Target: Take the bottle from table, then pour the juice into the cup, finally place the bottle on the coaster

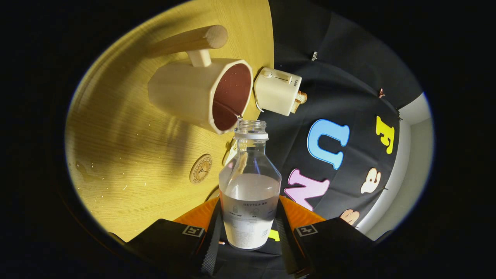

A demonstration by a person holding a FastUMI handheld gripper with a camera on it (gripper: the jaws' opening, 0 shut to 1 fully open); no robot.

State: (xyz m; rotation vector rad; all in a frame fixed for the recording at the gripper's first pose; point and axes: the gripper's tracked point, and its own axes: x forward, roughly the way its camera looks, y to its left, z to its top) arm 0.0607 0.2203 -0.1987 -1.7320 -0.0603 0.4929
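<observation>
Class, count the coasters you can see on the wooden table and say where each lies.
1. The coaster lies flat on the table, beside the bottle held in the gripper, below the cup. Others may be hidden.

Bottle (pixel 250 186): clear glossy plastic, frosted matt label band. Cup (pixel 201 93): matt pale wood-look outside, smooth dark red lining. Counter (pixel 128 155): light wood grain, satin sheen. Coaster (pixel 200 168): wood, engraved. Toaster (pixel 277 91): smooth cream plastic.

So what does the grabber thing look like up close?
The gripper has two wide, flat fingers, each carrying a small square black-and-white marker near its tip. Behind them sits an orange body, with dark ribbed strips running along the inner sides.
</observation>
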